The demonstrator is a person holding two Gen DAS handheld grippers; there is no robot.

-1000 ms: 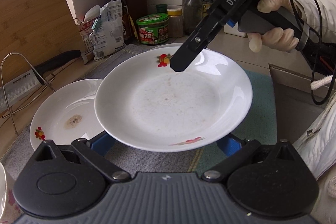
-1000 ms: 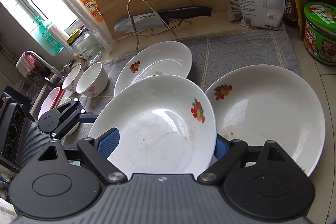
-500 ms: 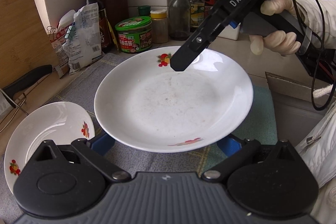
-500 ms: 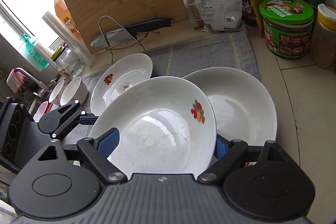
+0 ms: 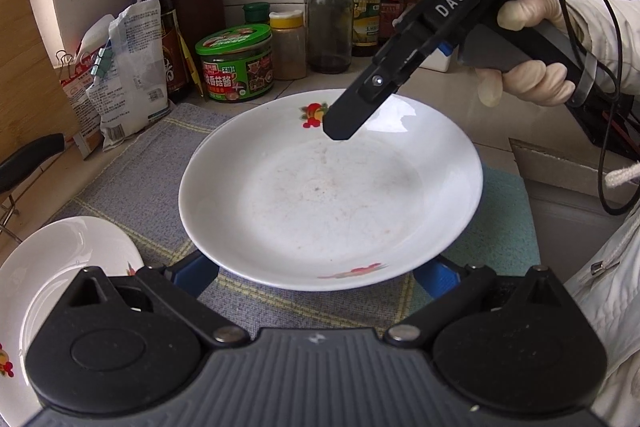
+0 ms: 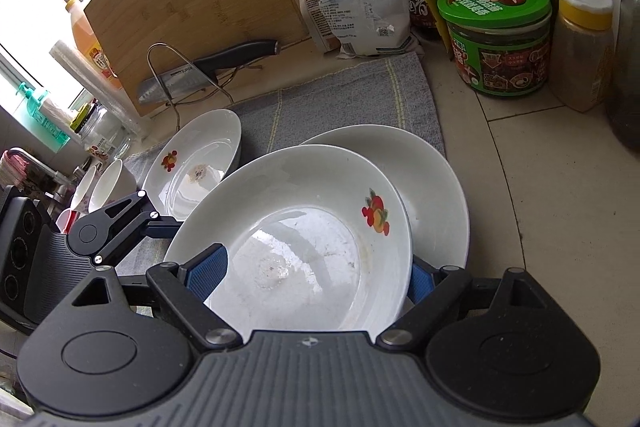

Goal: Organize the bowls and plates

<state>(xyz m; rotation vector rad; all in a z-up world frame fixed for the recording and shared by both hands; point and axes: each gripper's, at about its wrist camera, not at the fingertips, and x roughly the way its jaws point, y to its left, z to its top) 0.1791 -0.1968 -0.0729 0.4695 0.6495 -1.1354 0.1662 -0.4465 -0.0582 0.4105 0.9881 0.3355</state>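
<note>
A pale tiled kitchen counter (image 6: 532, 187) carries a grey mat (image 6: 352, 95), with jars and bottles along the top of both frames. The right wrist view alone shows a second large plate (image 6: 436, 179) on the mat under the held plate (image 5: 332, 195), a smaller plate (image 6: 200, 155), and bowls (image 6: 116, 179) at the left edge. Both tongs, the left gripper (image 5: 320, 273) and right gripper (image 6: 308, 273), clamp the held plate's opposite rims, angled downward, a gloved hand (image 5: 532, 55) at upper right.
</note>
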